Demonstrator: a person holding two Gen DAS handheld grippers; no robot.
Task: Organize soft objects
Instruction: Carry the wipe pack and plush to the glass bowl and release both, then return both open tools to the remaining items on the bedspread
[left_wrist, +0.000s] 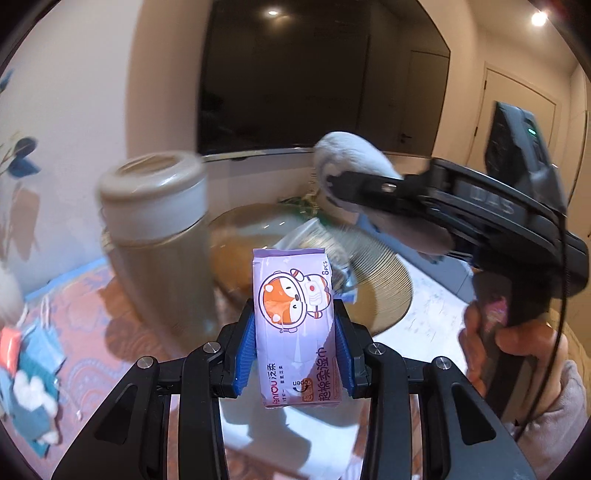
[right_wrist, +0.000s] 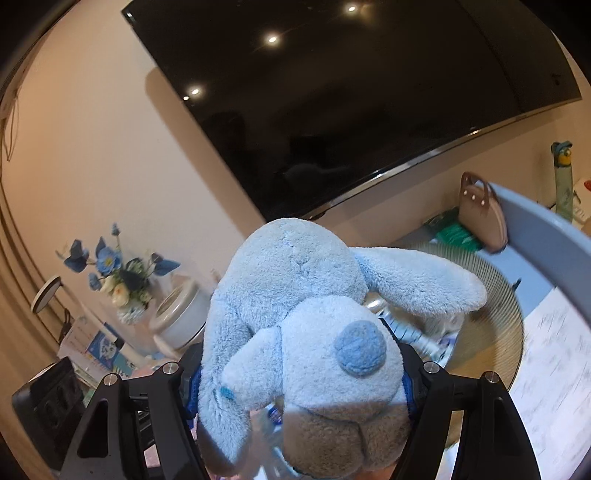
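We hold the purple wet-wipe pack (left_wrist: 293, 325) upright in our left gripper (left_wrist: 294, 332), the blue pads closed on its two long edges, above the near rim of the ribbed round basket (left_wrist: 388, 284). The pack looks light and squashy, with a slick film that could slide, so we judge the mid-length pinch a sound hold. Our right gripper (right_wrist: 301, 373) is closed around the pale blue plush toy (right_wrist: 295, 314), squeezing its body with ears and limbs flopping free; it seems light and very soft, best held at the bulk, not a limb. In the left view the toy (left_wrist: 351, 162) hangs over the far right side of the basket. A tall lidded jar (left_wrist: 155, 229) stands just left of the basket and crowds that side, while the white tabletop (left_wrist: 432, 314) to the right gives us more room.
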